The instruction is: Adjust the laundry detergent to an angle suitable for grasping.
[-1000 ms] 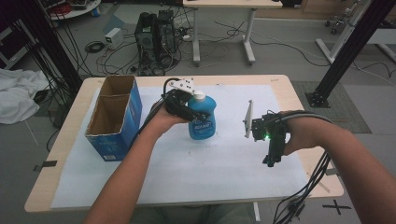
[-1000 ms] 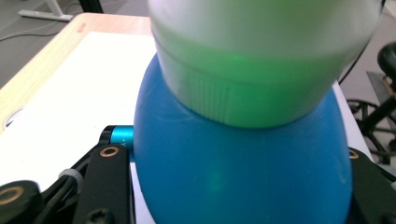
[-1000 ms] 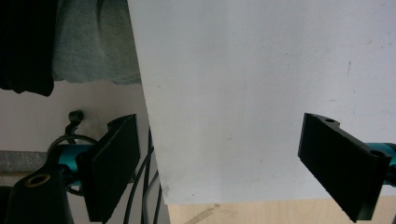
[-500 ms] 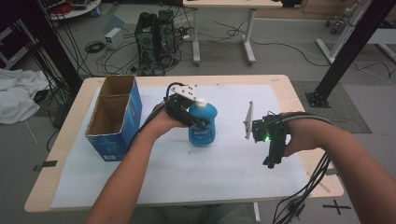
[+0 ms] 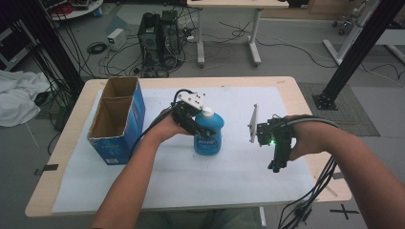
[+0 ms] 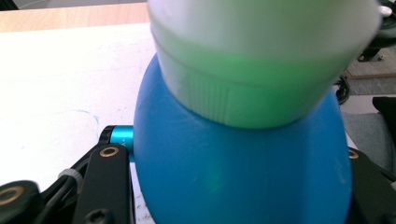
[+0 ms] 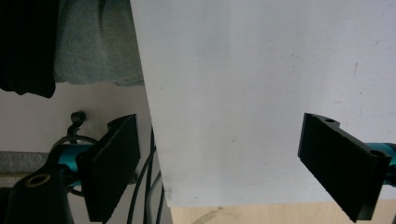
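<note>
A blue bottle (image 5: 209, 137) with a white cap (image 5: 207, 113) stands upright in the middle of the white mat (image 5: 191, 186), its base at or just above the sheet. My left gripper (image 5: 195, 125) is shut on the bottle's shoulder from the left. In the left gripper view the blue bottle (image 6: 243, 172) and its cap (image 6: 261, 56) sit between the black jaws of the left gripper (image 6: 238, 196). My right gripper (image 5: 276, 166) hovers to the right, pointing down at the mat's near edge. In its own view the right gripper (image 7: 219, 154) is open with nothing between its fingers.
An open blue cardboard box (image 5: 119, 119) stands on the table's left side. The wooden table (image 5: 305, 95) shows around the mat. Cables (image 5: 305, 205) trail off the near right edge. Beyond the far edge are computer cases (image 5: 160, 33) and another table's legs.
The left hand has brought the bottle a little nearer and lower, from a slight tilt to upright. The right gripper has stayed in place.
</note>
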`<action>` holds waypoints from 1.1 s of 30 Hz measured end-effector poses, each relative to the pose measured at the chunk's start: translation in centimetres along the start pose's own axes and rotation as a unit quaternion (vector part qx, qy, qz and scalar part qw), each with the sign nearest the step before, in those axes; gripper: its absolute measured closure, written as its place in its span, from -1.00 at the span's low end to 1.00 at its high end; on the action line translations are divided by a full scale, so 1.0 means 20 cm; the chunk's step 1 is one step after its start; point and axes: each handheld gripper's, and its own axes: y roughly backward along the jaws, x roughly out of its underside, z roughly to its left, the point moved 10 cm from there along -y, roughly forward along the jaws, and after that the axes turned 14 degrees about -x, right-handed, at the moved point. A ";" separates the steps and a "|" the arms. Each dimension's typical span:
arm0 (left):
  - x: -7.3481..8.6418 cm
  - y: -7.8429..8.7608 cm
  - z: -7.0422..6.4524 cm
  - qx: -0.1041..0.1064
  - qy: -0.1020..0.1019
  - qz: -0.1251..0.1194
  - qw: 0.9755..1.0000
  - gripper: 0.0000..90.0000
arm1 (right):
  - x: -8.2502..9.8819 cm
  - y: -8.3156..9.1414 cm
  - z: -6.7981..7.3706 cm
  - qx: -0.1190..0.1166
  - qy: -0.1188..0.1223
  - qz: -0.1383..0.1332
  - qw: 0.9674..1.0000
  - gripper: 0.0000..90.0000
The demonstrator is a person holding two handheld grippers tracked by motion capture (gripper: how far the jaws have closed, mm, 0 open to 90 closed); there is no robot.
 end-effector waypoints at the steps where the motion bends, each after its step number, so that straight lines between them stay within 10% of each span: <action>1: 0.00 0.00 -0.01 0.001 0.004 -0.005 1.000 0.00 | 0.00 0.00 -0.01 0.001 0.007 0.003 1.000 -0.73; 33: 0.04 -0.02 -0.05 0.040 -0.001 -0.013 0.999 -0.06 | 0.00 -0.01 0.00 0.000 -0.001 -0.002 1.000 -0.73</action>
